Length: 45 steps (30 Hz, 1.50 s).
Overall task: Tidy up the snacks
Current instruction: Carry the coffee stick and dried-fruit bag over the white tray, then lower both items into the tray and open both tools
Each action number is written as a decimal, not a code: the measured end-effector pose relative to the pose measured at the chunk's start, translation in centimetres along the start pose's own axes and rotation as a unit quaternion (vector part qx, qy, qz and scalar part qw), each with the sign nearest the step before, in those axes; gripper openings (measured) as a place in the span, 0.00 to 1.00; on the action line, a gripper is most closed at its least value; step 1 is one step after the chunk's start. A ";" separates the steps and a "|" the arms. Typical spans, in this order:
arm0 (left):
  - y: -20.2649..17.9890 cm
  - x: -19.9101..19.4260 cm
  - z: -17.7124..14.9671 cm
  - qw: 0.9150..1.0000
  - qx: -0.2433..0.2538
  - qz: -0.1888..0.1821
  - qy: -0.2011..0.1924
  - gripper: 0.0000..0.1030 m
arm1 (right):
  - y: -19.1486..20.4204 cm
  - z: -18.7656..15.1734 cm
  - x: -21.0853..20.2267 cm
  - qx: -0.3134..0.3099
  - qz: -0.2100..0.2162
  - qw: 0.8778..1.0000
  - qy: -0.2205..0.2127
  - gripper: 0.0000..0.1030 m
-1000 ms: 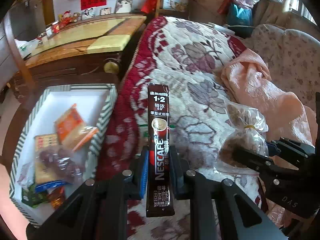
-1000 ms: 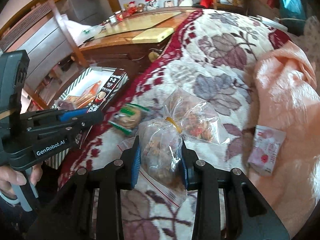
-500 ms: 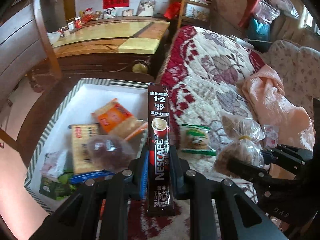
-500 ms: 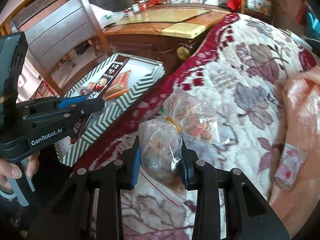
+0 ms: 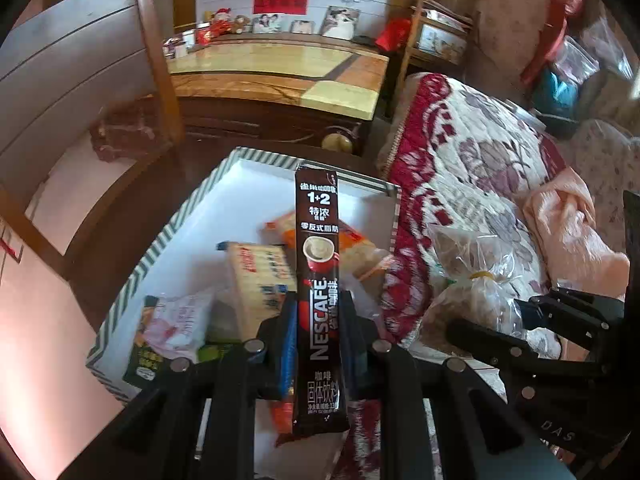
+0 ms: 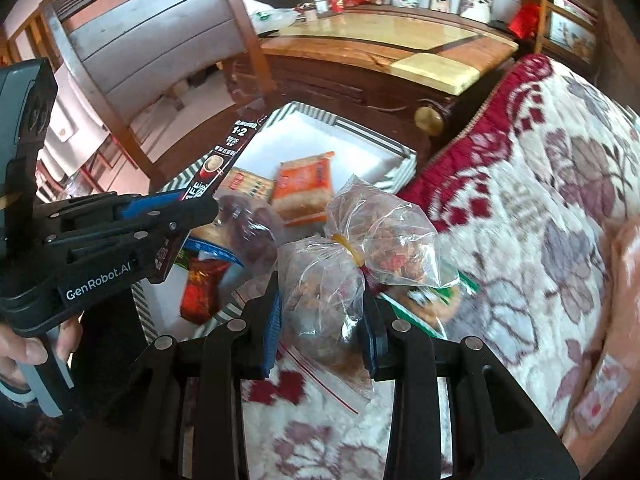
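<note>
Your left gripper pinches the coffee stick; lower it flat into the box. Your right gripper pinches the bag; keep it clear.

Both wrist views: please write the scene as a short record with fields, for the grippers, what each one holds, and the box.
left gripper: shut on the Nescafe coffee stick, held upright above the box
right gripper: shut on the clear bag of snacks, tied with a yellow band
box: white inside, striped rim, beside the floral blanket
box contents: orange packet, cracker pack, red packet, others
on blanket: green-edged snack packet
</note>
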<state>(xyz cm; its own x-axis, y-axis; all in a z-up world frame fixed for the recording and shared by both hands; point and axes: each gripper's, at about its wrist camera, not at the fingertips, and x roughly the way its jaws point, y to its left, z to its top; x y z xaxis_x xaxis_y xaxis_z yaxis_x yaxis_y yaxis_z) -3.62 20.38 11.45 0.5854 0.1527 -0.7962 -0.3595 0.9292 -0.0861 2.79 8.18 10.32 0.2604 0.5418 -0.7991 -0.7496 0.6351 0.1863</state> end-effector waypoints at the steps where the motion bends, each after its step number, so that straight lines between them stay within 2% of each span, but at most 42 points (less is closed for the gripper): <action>1: 0.4 -0.1 0.0 1.000 -0.005 0.001 -0.001 0.20 | 0.2 0.3 0.1 -0.003 0.000 1.000 0.000 0.31; 12: 4.2 0.8 -0.2 0.999 -0.046 0.018 0.010 0.20 | 2.4 2.7 3.2 -0.028 0.018 0.999 0.020 0.31; 20: 6.4 2.6 -0.7 0.996 -0.076 0.029 0.033 0.20 | 2.8 5.0 5.8 -0.026 0.024 0.999 0.027 0.31; 33: 8.3 5.0 -1.5 0.992 -0.104 0.037 0.063 0.20 | 2.9 8.4 10.0 0.013 0.071 0.997 0.038 0.31; 38: 8.4 5.3 -1.5 0.991 -0.106 0.043 0.064 0.20 | 1.9 9.3 11.2 0.055 0.093 0.994 0.033 0.31; 45: 8.1 5.4 -1.5 0.992 -0.099 0.056 0.061 0.21 | 1.1 9.6 12.4 0.081 0.108 0.990 0.039 0.32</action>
<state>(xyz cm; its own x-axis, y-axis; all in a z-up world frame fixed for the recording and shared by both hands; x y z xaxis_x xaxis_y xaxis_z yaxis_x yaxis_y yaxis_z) -4.41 28.25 5.56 0.4463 0.1982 -0.8727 -0.5597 0.8227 -0.0994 11.05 20.91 6.15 0.0525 0.6352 -0.7706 -0.6741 0.5919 0.4419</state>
